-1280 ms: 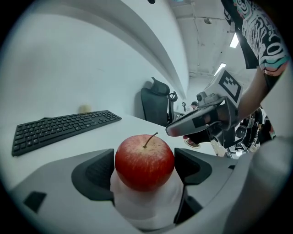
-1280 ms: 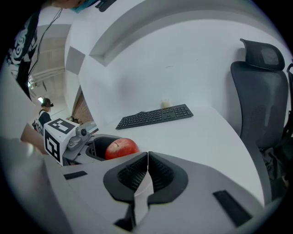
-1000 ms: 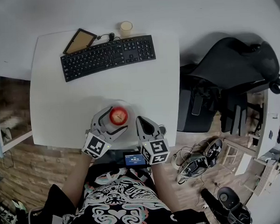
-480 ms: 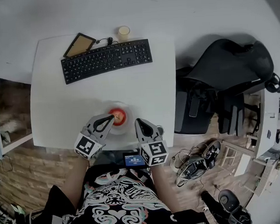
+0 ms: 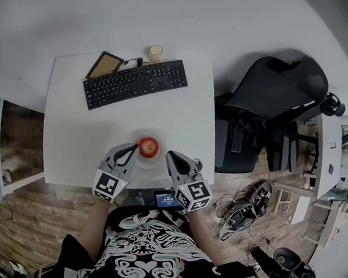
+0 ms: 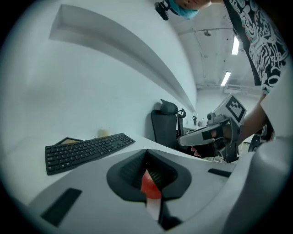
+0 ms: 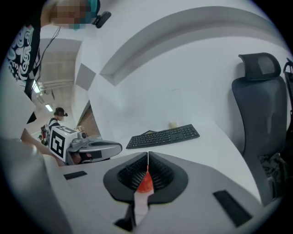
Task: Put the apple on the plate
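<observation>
On the small white round plate (image 5: 141,161) the round red apple (image 5: 149,146) sits upright and free, nothing touching it. Judging by that, the task looks done.

Your left gripper (image 5: 136,147) is just left of the plate with its tips by the rim. Its jaws have just been closing and are now clenched together with nothing between them. The red seen in the left gripper view lies beyond the tips (image 6: 147,153). Your right gripper (image 5: 169,155) is just right of the plate, jaws pressed together too and empty. Its view (image 7: 148,157) also shows only the apple past the slit. Both are likely clear of the fruit because it's been let go; empty clenched jaws read as a parked pose.

The plate is at the near edge of the plain white desk (image 5: 75,135). Well beyond the plate, at the far edge, are:
- a black keyboard (image 5: 135,83)
- a tan dark-framed panel (image 5: 104,64)
- a cream cup (image 5: 155,51)

A black office chair (image 5: 276,95) stands off the desk, right of the plate. A small lit screen (image 5: 167,198) is below the plate by your torso. Wood-look floor (image 5: 26,195) shows to the left, and cable clutter to the lower right.
</observation>
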The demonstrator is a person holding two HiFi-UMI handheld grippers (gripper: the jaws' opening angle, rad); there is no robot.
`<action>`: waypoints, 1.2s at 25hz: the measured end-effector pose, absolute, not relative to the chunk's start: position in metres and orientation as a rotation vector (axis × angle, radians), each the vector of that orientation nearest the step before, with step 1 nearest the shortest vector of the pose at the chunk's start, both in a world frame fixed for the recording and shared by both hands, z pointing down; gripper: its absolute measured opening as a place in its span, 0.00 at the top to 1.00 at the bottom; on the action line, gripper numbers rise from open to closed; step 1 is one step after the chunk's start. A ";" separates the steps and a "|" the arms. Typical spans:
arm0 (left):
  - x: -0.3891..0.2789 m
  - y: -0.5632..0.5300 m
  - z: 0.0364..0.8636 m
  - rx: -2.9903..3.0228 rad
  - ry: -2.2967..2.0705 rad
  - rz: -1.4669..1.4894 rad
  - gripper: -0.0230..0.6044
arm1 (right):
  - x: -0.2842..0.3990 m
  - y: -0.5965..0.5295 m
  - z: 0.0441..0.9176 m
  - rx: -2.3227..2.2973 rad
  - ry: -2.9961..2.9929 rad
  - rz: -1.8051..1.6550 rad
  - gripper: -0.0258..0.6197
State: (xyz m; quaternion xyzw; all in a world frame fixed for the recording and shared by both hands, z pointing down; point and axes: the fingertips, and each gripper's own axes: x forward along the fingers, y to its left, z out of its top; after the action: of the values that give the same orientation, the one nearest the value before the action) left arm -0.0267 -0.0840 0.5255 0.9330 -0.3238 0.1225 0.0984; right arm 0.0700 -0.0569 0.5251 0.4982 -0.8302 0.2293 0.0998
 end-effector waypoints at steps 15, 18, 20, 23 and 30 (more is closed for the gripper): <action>-0.049 -0.047 0.432 2.854 -1.096 0.211 0.94 | 0.065 -0.031 0.434 1.587 -2.487 0.320 0.92; -0.049 -0.038 0.422 2.847 -1.171 0.234 0.94 | 0.064 -0.022 0.415 1.576 -2.546 0.344 0.92; -0.054 -0.032 0.415 2.836 -1.224 0.234 0.94 | 0.061 -0.017 0.405 1.554 -2.590 0.352 0.92; -0.060 -0.016 0.405 2.807 -1.305 0.250 0.94 | 0.066 -0.003 0.398 1.551 -2.593 0.359 0.92; -0.054 0.031 0.396 2.741 -1.419 0.250 0.94 | 0.086 0.034 0.394 1.507 -2.600 0.322 0.92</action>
State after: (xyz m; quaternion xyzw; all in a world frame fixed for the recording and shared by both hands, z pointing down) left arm -0.0541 0.0306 0.3962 0.8849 -0.4582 0.0808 0.0226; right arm 0.0863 0.0341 0.3945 0.4977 -0.8587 0.1065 0.0598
